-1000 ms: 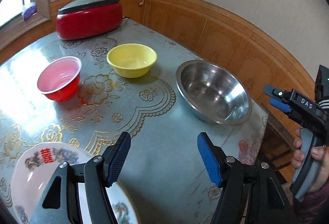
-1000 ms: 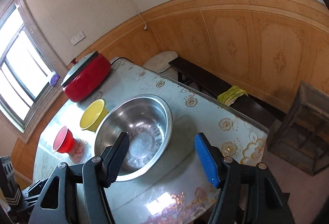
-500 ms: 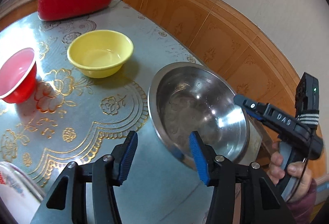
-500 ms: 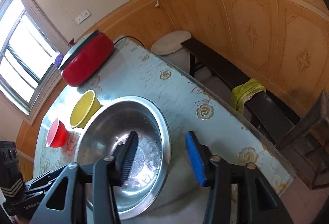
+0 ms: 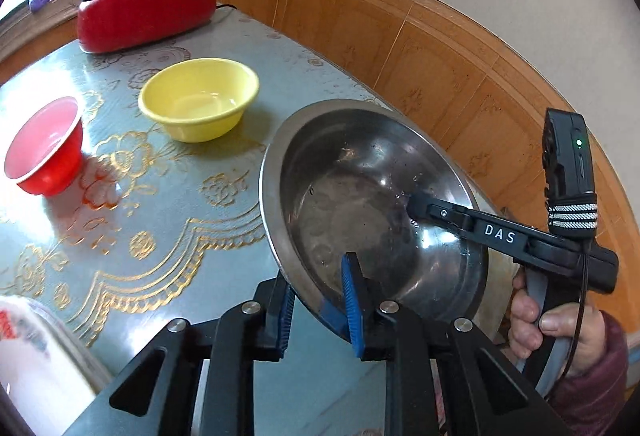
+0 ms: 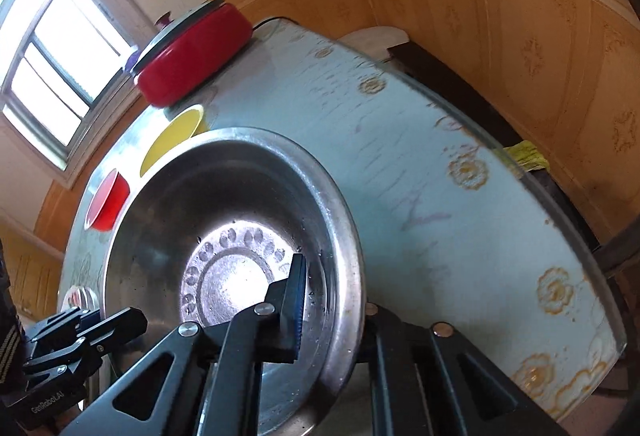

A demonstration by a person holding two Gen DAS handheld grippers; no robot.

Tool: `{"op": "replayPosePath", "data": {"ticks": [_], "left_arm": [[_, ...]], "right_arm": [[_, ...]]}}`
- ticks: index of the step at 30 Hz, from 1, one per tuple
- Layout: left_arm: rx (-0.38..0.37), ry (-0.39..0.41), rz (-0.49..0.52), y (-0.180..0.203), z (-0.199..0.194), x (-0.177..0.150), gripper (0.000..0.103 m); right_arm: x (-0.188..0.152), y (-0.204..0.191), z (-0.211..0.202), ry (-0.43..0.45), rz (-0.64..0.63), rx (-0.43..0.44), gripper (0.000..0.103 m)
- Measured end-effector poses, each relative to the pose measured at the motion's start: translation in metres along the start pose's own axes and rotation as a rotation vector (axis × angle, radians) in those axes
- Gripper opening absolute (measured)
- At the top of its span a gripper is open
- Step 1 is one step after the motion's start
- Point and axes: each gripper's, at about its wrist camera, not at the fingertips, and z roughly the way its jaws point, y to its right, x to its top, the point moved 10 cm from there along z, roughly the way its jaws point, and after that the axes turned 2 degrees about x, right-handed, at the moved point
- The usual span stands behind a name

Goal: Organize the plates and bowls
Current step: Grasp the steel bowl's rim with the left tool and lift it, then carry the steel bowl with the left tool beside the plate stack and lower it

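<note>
Left wrist view: right claw (image 5: 416, 206) reads "DAS", gripping steel bowl (image 5: 360, 204).

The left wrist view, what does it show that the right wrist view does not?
Only the left wrist view shows a person's hand around the right hand-held gripper, and a patterned plate at the near edge.

Only the right wrist view shows the window, a dark bench and a yellow cloth.

Both show the steel bowl, its rim clamped by each hand-held gripper, the left hand-held gripper, the yellow bowl, red bowl and red cooker.
</note>
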Motion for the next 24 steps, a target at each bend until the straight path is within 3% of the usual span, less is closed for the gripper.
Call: {"op": "replayPosePath", "data": {"ticks": [6, 13, 19, 24], "left_arm": [[0.039, -0.006, 0.005, -0.015, -0.024, -0.029, 0.027], [0.080, -0.012, 0.005, -0.033, -0.036, -0.053, 0.030], [0.110, -0.005, -0.020, -0.036, -0.040, -0.057, 0.033], [0.192, 0.002, -0.035, -0.044, -0.037, -0.056, 0.038]], "right_arm": [[-0.025, -0.028, 0.000, -0.043, -0.023, 0.016, 0.011], [-0.039, -0.057, 0.000, -0.048, -0.063, -0.027, 0.012], [-0.036, -0.069, 0.006, -0.063, -0.109, -0.045, 0.012], [-0.029, -0.077, 0.019, -0.099, -0.168, 0.001, 0.014]]}}
